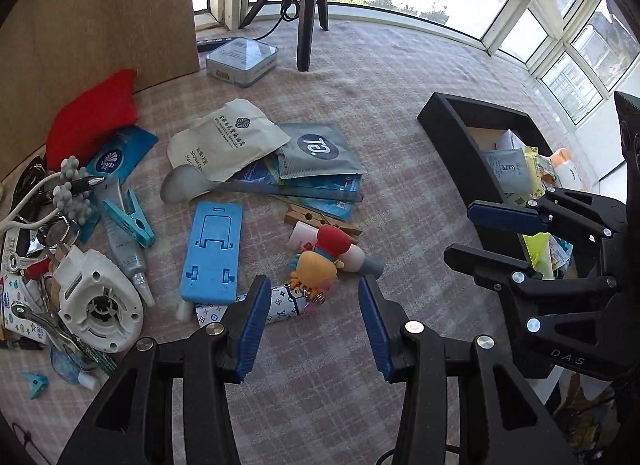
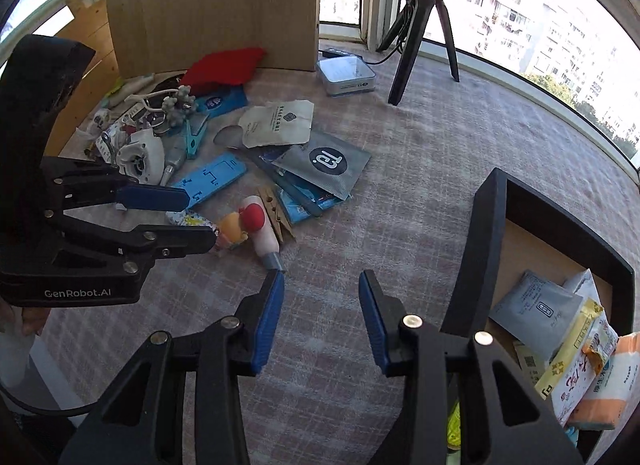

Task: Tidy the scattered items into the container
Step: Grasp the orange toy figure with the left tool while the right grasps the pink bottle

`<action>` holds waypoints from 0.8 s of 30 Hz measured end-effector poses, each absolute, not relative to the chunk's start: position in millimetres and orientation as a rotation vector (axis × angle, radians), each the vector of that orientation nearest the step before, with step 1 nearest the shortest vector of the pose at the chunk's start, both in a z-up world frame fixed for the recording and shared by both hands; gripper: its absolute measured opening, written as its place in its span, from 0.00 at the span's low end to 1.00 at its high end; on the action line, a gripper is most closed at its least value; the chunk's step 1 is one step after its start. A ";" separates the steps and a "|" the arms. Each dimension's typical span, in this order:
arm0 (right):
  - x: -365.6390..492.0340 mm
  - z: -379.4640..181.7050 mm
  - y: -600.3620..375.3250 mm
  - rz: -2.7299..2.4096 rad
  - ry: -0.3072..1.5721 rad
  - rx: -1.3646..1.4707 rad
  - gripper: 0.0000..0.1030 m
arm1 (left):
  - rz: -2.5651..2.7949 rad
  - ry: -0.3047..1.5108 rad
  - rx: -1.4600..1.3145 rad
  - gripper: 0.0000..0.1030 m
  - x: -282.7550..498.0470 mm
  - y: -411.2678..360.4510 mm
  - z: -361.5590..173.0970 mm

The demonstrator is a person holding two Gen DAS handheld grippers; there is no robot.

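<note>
While both jaws stand apart and empty, left tool (image 1: 316, 297) hovers over a small doll (image 1: 320, 261); right tool (image 2: 322, 293) hangs above bare counter (image 2: 400, 185), scattered items leftward, black container (image 2: 492, 225) rightward, packets inside.

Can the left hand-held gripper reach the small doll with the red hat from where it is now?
Probably yes. The left hand-held gripper stands open and empty just before the doll, with nothing between them. The pink tube lies under the doll, so it might be caught too.
</note>
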State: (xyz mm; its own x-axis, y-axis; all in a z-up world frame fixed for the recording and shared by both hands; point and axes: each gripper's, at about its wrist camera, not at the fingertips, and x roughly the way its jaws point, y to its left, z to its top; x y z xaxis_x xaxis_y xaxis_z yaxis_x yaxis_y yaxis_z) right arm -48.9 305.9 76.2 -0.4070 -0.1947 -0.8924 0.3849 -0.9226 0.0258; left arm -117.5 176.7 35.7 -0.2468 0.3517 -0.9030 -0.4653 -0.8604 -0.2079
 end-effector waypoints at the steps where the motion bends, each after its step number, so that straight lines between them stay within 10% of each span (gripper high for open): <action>1: -50.7 72.7 302.6 -2.353 0.271 1.468 0.37 | 2.131 0.147 -1.509 0.41 -118.6 177.4 33.7; 17: -75.5 30.8 278.2 -2.200 0.299 1.553 0.35 | 2.025 0.285 -1.537 0.35 -135.3 196.5 3.5; 24: -82.5 23.8 265.7 -2.146 0.293 1.556 0.18 | 2.018 0.330 -1.525 0.28 -140.0 197.6 -1.6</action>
